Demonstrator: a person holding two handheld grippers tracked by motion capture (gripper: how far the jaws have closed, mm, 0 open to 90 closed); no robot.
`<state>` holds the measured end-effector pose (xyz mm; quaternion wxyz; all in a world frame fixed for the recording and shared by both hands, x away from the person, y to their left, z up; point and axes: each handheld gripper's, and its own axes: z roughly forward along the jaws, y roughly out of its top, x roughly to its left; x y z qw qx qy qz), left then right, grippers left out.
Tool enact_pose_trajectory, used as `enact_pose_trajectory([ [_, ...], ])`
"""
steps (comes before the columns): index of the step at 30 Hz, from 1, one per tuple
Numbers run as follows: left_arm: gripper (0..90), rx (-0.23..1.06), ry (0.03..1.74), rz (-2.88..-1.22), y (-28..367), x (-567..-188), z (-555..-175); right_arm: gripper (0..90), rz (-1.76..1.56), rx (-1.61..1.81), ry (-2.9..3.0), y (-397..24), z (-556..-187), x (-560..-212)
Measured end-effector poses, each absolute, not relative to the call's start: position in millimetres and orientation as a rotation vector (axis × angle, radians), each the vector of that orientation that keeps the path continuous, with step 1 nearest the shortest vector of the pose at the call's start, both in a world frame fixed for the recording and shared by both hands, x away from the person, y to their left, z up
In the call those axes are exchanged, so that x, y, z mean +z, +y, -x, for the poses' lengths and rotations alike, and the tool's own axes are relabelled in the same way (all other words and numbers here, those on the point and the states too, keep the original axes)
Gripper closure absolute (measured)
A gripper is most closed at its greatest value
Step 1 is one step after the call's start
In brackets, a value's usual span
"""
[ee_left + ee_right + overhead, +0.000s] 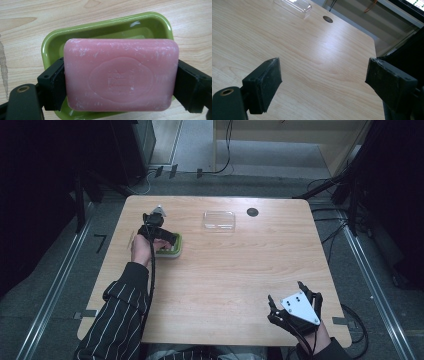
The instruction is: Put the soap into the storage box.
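Your left gripper is clamped across the short ends of the pink rectangular bar of soap, one black pad pressed flat to each end, and the bar sits just over the glossy green plastic soap dish at the far left of the pale wooden counter. Whether the bar rests in the dish or hangs just above it, you cannot tell.

Expect the soap to be stiff and fairly dense for its size, with a waxy face that could slide if the pads loosen. The rounded corners give poor purchase, so keep to the flat ends as you have them. The dish looks light and may skate on the wood.

The left gripper view gives you the embossed stamp and white scuffs on the bar. From the high view you get the clear plastic lid lying well apart toward the far edge. Your right gripper waits near the front right corner, jaws wide apart around nothing.
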<state>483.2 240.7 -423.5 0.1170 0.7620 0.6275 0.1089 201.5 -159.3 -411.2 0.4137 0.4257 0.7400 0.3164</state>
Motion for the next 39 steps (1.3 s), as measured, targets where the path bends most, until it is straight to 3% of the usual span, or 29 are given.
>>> enact_pose_trajectory([
  [39,13.6,0.315,1.929,-2.166,237.8,-441.3,-489.5,13.1,-1.07,0.797,1.862,-159.4,-201.7,-411.2],
])
